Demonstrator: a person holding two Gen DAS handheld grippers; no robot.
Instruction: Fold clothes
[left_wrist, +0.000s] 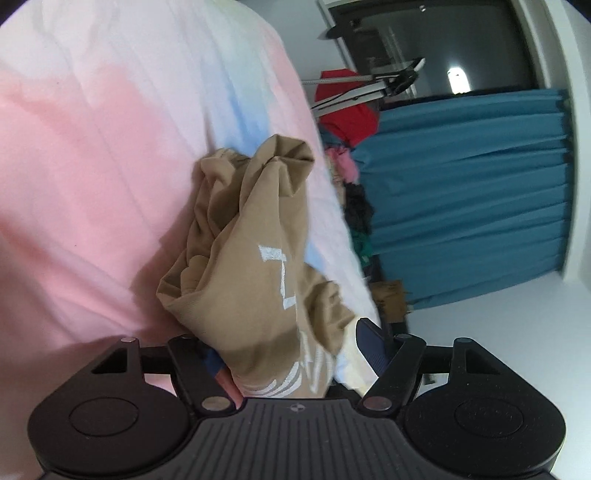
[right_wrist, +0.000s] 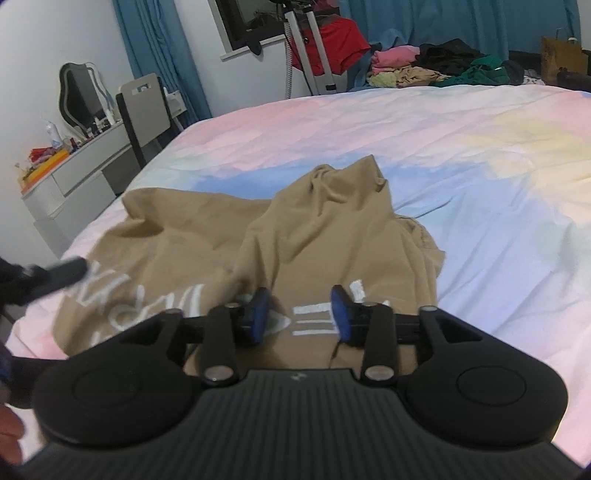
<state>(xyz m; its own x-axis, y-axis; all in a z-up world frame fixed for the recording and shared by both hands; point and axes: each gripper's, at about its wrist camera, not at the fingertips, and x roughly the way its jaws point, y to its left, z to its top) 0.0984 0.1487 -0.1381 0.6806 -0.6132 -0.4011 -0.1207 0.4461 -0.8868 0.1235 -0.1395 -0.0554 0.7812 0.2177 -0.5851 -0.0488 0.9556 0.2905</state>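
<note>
A crumpled tan garment (right_wrist: 325, 221) with white lettering lies on the pastel bed sheet (right_wrist: 480, 166). My right gripper (right_wrist: 300, 314) hovers open just over the printed part, blue pads apart, nothing clamped. In the left wrist view the same tan garment (left_wrist: 255, 236) bunches up between the fingers of my left gripper (left_wrist: 291, 354). That gripper stands wide open. Cloth covers its left finger, and sheet shows beside its right finger (left_wrist: 371, 345). A blurred black finger of the left gripper (right_wrist: 62, 275) shows at the garment's left edge in the right wrist view.
A pile of mixed clothes (right_wrist: 424, 70) lies at the bed's far edge, beside a red item on a metal stand (right_wrist: 332, 37). Blue curtains (right_wrist: 461, 22) hang behind. A grey desk (right_wrist: 85, 173) and a chair (right_wrist: 144, 107) stand left of the bed. A paper bag (right_wrist: 557, 55) is far right.
</note>
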